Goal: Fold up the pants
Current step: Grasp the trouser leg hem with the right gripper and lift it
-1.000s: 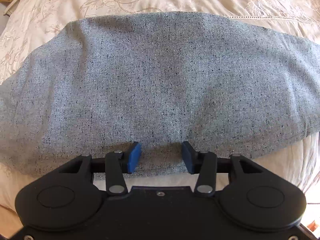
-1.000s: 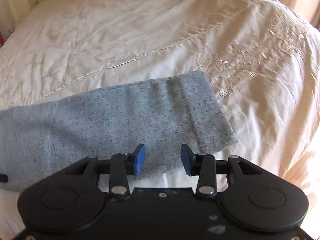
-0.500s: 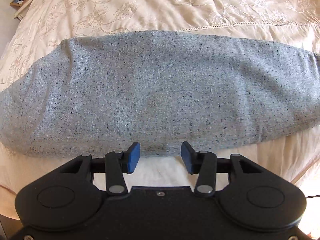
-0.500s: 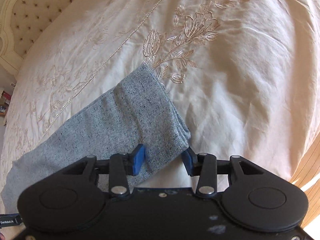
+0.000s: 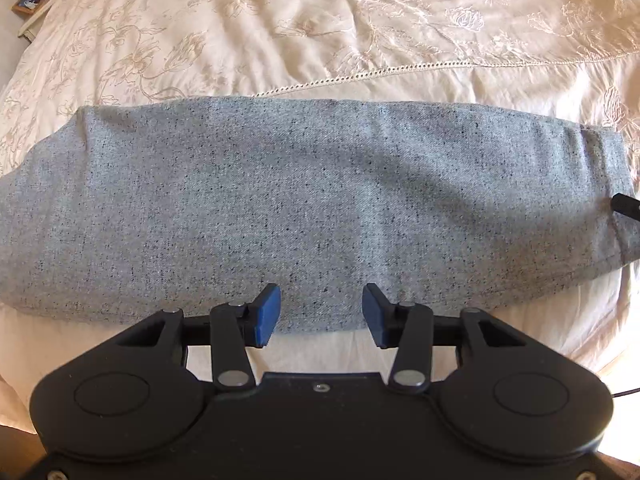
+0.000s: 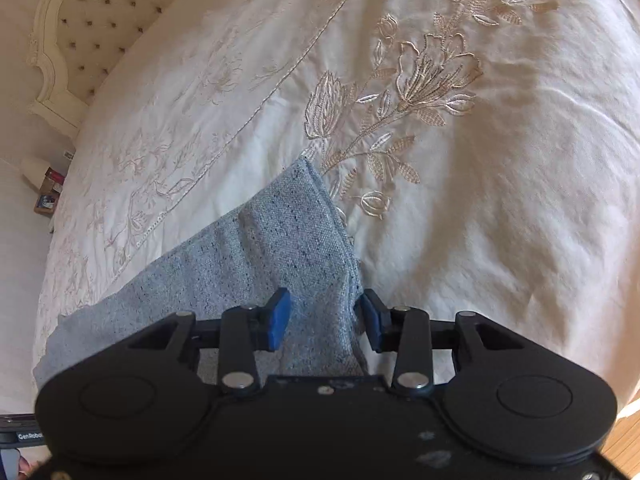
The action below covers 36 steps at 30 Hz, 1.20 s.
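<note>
Grey speckled pants (image 5: 320,200) lie flat across a cream bed, folded lengthwise, with the leg hem at the right. My left gripper (image 5: 320,312) hovers open over the near edge of the pants, and nothing is between its pads. In the right wrist view the leg hem (image 6: 296,240) runs in between the pads of my right gripper (image 6: 324,316). Its jaws are closing, still apart, with the right pad at the cloth's edge. A black tip (image 5: 626,210) shows at the hem in the left wrist view.
The embroidered cream bedspread (image 5: 320,20) stretches beyond the pants. A tufted headboard (image 6: 80,20) stands at the far left, and a bedside shelf (image 6: 48,192) holds small items. The bed's edge and wooden floor (image 6: 624,440) lie at the lower right.
The left gripper drew back and along the pants, bringing the leg hem into view. The right gripper dropped onto the hem, and its jaws have narrowed around the cloth.
</note>
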Available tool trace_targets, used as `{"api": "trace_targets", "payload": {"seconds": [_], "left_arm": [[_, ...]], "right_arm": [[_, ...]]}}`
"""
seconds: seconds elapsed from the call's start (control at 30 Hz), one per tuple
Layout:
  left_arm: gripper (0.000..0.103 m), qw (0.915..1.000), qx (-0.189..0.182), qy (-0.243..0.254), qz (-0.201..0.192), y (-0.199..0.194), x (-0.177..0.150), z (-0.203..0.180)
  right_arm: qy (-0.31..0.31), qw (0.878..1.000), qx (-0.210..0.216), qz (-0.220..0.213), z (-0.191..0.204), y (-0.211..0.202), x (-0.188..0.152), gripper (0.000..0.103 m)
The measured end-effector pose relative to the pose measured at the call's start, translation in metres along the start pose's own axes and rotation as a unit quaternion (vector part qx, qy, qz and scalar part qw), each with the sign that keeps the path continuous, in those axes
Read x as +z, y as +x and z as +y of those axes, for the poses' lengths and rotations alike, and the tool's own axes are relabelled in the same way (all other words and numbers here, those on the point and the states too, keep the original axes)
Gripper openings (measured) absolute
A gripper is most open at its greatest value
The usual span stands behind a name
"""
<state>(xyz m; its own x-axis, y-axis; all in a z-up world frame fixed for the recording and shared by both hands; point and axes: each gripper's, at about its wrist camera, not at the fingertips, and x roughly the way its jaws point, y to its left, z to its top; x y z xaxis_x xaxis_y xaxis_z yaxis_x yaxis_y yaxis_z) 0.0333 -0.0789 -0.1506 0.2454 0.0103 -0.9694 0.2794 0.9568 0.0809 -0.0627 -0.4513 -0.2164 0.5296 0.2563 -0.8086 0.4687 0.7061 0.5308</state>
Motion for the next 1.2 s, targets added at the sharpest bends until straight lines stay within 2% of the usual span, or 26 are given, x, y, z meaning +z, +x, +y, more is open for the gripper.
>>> {"api": "trace_targets", "payload": {"seconds": [0.07, 0.17, 0.27, 0.33, 0.4, 0.47, 0.6, 0.73, 0.8, 0.9, 0.97, 1.07, 1.2], "left_arm": [[0.053, 1.0000, -0.005, -0.006, -0.004, 0.003, 0.008, -0.004], [0.053, 0.9996, -0.014, -0.018, -0.018, 0.013, 0.030, -0.009], [0.045, 0.9987, -0.017, -0.042, -0.023, 0.029, 0.057, -0.007], [0.030, 0.9980, -0.024, -0.059, -0.006, 0.045, 0.074, -0.005], [0.024, 0.9976, -0.023, -0.063, 0.017, 0.065, 0.085, -0.006], [0.024, 0.9981, -0.014, -0.052, 0.032, 0.081, 0.089, -0.010], [0.023, 0.9991, -0.003, -0.034, 0.026, 0.081, 0.086, -0.016], [0.026, 0.9975, -0.027, -0.065, -0.001, 0.053, 0.070, -0.007], [0.026, 0.9970, -0.039, -0.066, 0.007, 0.050, 0.056, -0.007], [0.026, 0.9979, -0.034, -0.045, 0.032, 0.064, 0.040, -0.014], [0.026, 0.9987, -0.024, -0.033, 0.030, 0.071, 0.033, -0.017], [0.025, 0.9992, -0.016, -0.026, 0.025, 0.072, 0.032, -0.022], [0.025, 0.9988, -0.027, -0.031, 0.025, 0.070, 0.037, -0.022]], "right_arm": [[0.002, 1.000, 0.023, 0.011, -0.001, 0.001, 0.011, 0.011], [-0.026, 0.999, 0.037, 0.015, 0.006, -0.006, 0.020, 0.011], [-0.043, 0.998, 0.043, 0.014, 0.011, -0.015, 0.023, 0.011], [-0.049, 0.998, 0.047, 0.012, 0.014, -0.021, 0.024, 0.011], [-0.054, 0.997, 0.051, 0.012, 0.018, -0.026, 0.026, 0.011], [-0.063, 0.997, 0.052, 0.010, 0.023, -0.029, 0.026, 0.011], [-0.074, 0.996, 0.054, 0.012, 0.029, -0.030, 0.029, 0.011], [-0.081, 0.995, 0.054, 0.015, 0.032, -0.029, 0.033, 0.011], [-0.088, 0.995, 0.049, 0.021, 0.033, -0.024, 0.034, 0.011], [-0.105, 0.993, 0.024, 0.040, 0.031, -0.016, 0.033, 0.020], [-0.111, 0.993, 0.006, 0.047, 0.027, -0.012, 0.035, 0.033], [-0.101, 0.994, -0.002, 0.043, 0.016, -0.008, 0.042, 0.036], [-0.083, 0.994, -0.002, 0.071, -0.002, 0.015, 0.053, 0.037]]}}
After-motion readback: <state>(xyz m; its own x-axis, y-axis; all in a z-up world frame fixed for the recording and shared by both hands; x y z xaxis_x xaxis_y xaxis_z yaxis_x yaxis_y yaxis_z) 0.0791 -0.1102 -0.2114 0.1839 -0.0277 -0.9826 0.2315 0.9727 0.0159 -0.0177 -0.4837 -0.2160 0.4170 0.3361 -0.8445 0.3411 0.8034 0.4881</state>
